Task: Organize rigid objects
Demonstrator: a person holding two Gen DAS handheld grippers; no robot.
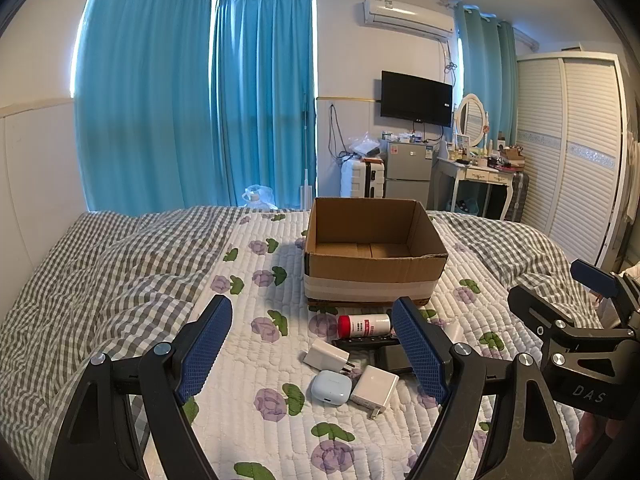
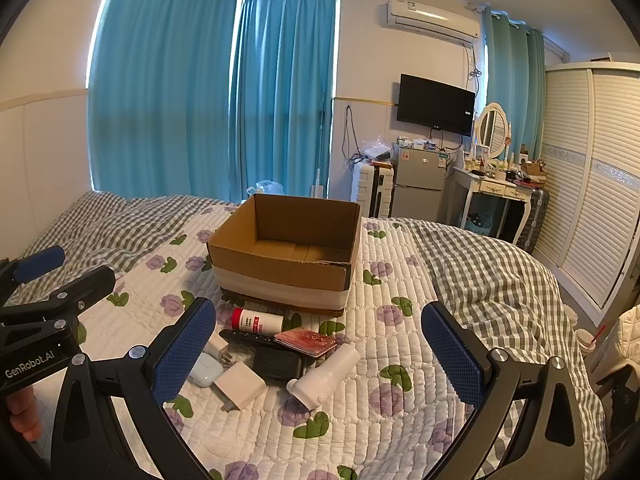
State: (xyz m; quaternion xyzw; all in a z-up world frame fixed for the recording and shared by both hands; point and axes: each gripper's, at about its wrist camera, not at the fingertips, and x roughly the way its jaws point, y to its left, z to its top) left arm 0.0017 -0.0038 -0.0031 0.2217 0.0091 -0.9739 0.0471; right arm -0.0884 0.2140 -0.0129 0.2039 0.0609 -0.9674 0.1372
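Note:
An open, empty cardboard box [image 1: 374, 258] [image 2: 286, 258] stands on the bed. In front of it lie a white bottle with a red cap [image 1: 362, 325] [image 2: 256, 320], a black remote [image 2: 244, 337], two white chargers [image 1: 326, 357] [image 1: 374, 389] [image 2: 239, 385], a pale blue earbud case [image 1: 331, 387] [image 2: 205, 369], a black pouch [image 2: 278, 363], a red booklet [image 2: 306, 342] and a white cylindrical device [image 2: 326, 376]. My left gripper [image 1: 312, 348] is open above the pile. My right gripper [image 2: 318, 352] is open above the pile too.
The bed has a white floral quilt [image 2: 384, 408] and a grey checked blanket [image 1: 104, 280] [image 2: 492, 280]. Behind it are blue curtains, a suitcase [image 1: 362, 178], a small fridge [image 1: 408, 174], a dressing table [image 2: 500, 190] and a wardrobe [image 2: 592, 184].

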